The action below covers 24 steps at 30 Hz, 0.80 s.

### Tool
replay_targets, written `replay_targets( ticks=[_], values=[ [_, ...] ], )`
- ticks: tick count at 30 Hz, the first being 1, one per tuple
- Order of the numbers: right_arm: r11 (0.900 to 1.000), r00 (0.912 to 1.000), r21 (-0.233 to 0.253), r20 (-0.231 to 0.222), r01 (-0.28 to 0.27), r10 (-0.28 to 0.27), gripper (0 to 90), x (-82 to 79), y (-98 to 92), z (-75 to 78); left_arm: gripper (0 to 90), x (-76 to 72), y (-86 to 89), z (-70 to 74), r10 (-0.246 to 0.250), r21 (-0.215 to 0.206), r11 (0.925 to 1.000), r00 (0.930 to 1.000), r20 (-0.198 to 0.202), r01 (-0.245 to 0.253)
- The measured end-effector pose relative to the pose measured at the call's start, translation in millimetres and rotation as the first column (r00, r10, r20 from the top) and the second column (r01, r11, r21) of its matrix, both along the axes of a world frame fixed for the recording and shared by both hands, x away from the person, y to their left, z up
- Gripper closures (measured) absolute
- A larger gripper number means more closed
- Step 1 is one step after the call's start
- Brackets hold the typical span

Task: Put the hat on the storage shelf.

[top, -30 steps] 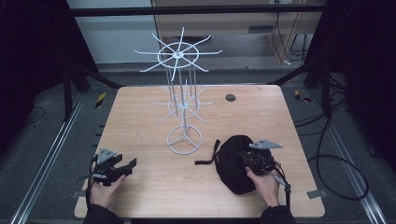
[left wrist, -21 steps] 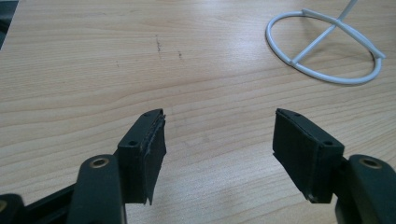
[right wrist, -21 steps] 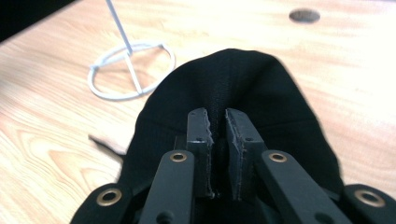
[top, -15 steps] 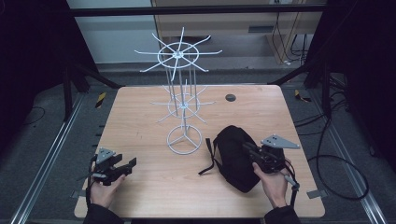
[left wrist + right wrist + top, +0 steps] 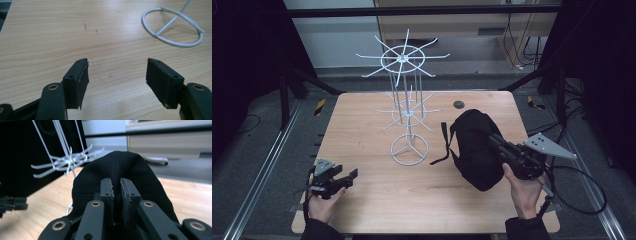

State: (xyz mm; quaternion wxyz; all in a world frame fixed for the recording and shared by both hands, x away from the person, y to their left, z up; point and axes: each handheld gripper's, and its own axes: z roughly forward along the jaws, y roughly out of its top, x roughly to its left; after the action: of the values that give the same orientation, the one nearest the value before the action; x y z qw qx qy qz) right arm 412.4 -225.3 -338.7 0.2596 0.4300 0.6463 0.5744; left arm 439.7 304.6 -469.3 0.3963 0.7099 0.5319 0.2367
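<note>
Right claw (image 5: 498,142) pinched shut on soft black fabric bag (image 5: 474,147), held at right half of light wooden worktop (image 5: 377,192), just right of white wire display stand (image 5: 408,120). Left claw (image 5: 343,176) spread open, empty, low over worktop's near-left corner, well apart from bag.

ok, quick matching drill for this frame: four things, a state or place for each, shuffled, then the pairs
1. left claw
2. right claw
3. white wire rack
4. small dark disc

a. stands upright mid-table
b. open, over bare wood
c. lies near the table's far edge
d. shut on black bag

Pairs: 1-b, 2-d, 3-a, 4-c
</note>
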Motion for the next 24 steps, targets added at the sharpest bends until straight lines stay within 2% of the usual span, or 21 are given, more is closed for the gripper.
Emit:
replay_targets(
  ticks=[6,13,16,17,24],
  values=[
    [0.999,0.9968,0.039,0.079,0.007,-0.010,80.9,-8.6,-7.5,24.3,34.1,0.1,-0.6,0.0,-0.002,0.004,1.0000,1.0000,0.000,0.002],
    [0.998,0.9893,0.063,0.145,0.010,-0.019,80.9,-14.9,-11.4,49.7,34.1,0.0,-0.5,-0.1,-0.001,0.003,1.0000,1.0000,-0.001,0.001],
    [0.998,0.9831,0.062,0.182,0.004,-0.015,80.9,-17.3,-10.9,60.6,34.1,0.2,-0.5,-0.3,0.000,0.004,1.0000,1.0000,-0.002,0.000],
    [0.998,0.9831,0.062,0.182,0.004,-0.015,80.9,-17.3,-10.9,60.6,34.1,0.2,-0.5,-0.3,0.000,0.004,1.0000,1.0000,-0.002,0.000],
    [0.997,0.9671,0.073,0.254,-0.028,0.009,81.0,-22.0,0.0,81.0,34.1,0.2,-0.3,-0.3,0.000,0.001,1.0000,1.0000,-0.001,0.000]
  ],
)
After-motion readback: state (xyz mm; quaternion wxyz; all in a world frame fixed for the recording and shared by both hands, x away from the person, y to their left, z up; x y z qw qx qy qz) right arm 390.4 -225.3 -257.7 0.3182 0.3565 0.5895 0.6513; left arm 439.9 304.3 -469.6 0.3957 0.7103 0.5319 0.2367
